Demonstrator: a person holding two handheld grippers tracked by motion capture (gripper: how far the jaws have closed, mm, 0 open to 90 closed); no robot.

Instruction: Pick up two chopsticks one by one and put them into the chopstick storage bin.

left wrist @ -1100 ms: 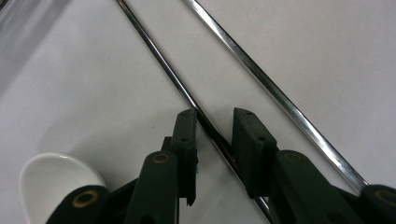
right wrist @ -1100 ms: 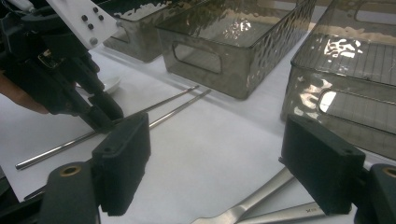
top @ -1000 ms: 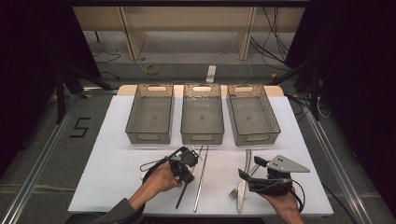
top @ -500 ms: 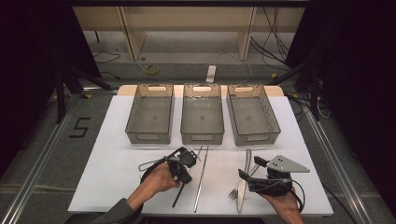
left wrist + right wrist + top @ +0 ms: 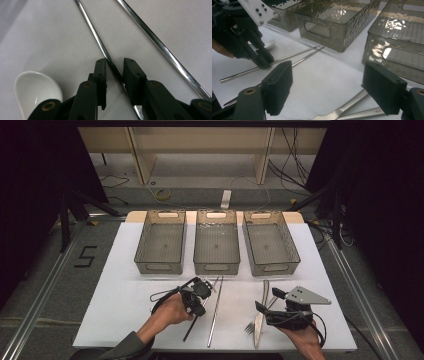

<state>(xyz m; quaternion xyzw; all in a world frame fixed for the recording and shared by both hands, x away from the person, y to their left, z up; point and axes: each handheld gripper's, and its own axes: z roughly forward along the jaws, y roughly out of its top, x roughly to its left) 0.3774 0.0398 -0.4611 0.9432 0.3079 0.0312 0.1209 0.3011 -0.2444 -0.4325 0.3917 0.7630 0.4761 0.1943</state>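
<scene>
Moved: nothing; both hands hold still.
Left gripper (image 5: 115, 66): tipped down, jaws narrowly astride one chopstick (image 5: 95, 35), closing, pads not clearly pressing.
Right gripper (image 5: 332, 82): level, released.
Left gripper view: white spoon (image 5: 35, 90).

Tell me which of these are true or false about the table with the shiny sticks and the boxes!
1. Three boxes stand in a row. True.
2. The left tool has a metal chopstick between its jaws. True.
3. The white spoon lies inside a box. False: it lies on the table beside the left tool.
4. The right tool is shut tight. False: its jaws stand wide open.
5. A fork lies near the right tool. True.
</scene>
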